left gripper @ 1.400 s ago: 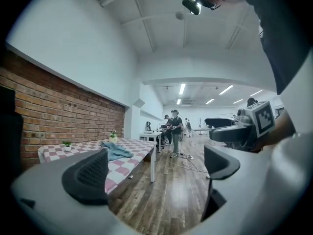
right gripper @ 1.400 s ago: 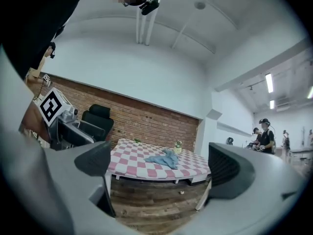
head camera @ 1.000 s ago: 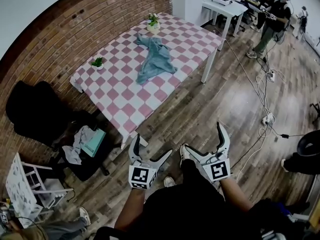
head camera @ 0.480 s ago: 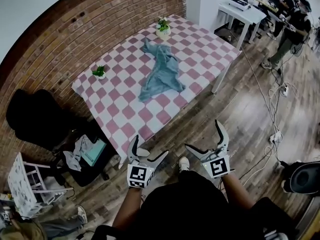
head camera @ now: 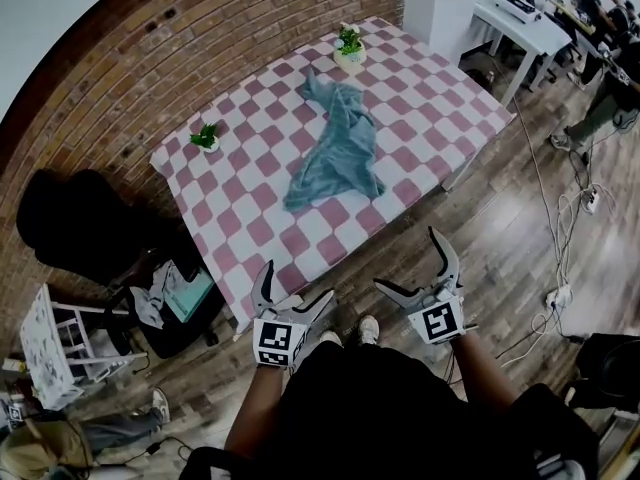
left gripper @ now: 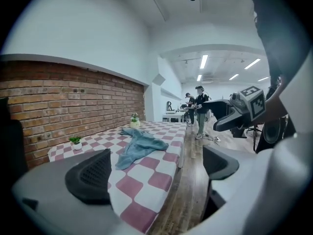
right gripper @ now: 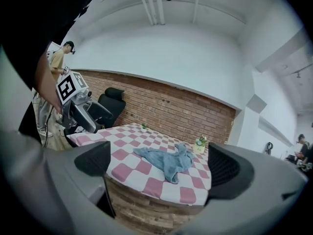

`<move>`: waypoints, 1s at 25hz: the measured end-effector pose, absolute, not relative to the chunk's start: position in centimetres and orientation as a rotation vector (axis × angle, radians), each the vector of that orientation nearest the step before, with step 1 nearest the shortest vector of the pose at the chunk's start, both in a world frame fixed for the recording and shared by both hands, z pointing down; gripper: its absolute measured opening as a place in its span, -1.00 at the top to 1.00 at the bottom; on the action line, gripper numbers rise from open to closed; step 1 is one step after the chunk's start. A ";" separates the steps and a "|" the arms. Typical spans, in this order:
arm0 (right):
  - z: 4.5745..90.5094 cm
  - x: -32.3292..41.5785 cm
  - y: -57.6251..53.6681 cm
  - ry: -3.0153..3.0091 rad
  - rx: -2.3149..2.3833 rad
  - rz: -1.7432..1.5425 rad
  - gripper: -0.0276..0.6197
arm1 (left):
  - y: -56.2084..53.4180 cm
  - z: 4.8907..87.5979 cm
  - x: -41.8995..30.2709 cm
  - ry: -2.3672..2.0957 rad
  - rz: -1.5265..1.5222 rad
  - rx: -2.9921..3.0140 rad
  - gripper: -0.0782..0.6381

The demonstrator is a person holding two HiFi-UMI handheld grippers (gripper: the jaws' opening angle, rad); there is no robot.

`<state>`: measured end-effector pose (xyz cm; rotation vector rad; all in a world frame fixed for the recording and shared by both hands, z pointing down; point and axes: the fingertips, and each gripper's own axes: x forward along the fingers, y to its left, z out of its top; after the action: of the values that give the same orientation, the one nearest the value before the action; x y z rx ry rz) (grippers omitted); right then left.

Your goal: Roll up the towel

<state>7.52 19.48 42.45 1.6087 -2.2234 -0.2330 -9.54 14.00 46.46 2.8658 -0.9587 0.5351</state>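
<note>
1. The left gripper (head camera: 297, 284) is held in front of the person's body, above the wooden floor (head camera: 480, 238). Its jaws stand wide apart and nothing is between them.
2. The right gripper (head camera: 408, 260) is beside it but apart from it. It is also released and empty.
3. Both grippers are short of the table (head camera: 240, 206), and both point toward it. Neither touches the towel (head camera: 338, 153).
4. The blue-grey towel lies crumpled in a long loose heap near the middle of the table, with one end drawn out toward the far side. No part of it is rolled.
5. The task appears not to have begun. Reaching the table, spreading the towel flat and rolling it up are all left to do.
6. The table is covered with a pink-and-white checked cloth. A small potted plant (head camera: 350, 44) stands just past the towel's far end, and another plant (head camera: 206, 136) stands near the edge by the wall. The space round the towel is bare cloth, which should leave room to flatten it.
7. A brick wall (head camera: 200, 53) runs along the far side of the table. A black chair (head camera: 75, 223) and a white rack (head camera: 50, 343) stand to the left.
8. A white desk (head camera: 522, 20) is at the upper right, cables (head camera: 560, 193) trail over the floor, and other people stand far off.
</note>
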 end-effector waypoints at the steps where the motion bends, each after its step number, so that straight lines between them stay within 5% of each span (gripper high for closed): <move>1: 42.6 7.5 18.9 -2.230 1.589 -0.231 -0.91 | 13.6 46.7 -9.6 -0.964 0.556 2.859 -0.83; 16: 46.8 8.2 9.1 -2.105 1.299 -0.296 -0.91 | 1.3 54.6 -10.4 -0.724 1.154 2.938 -0.73; 25: 51.7 10.6 4.0 -1.958 1.012 -0.414 -0.91 | -3.6 56.2 -8.4 -0.629 1.143 2.958 -0.68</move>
<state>10.57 4.04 51.69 1.0121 -1.9585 -0.4137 -8.42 -3.58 56.16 2.9576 -0.6293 1.1434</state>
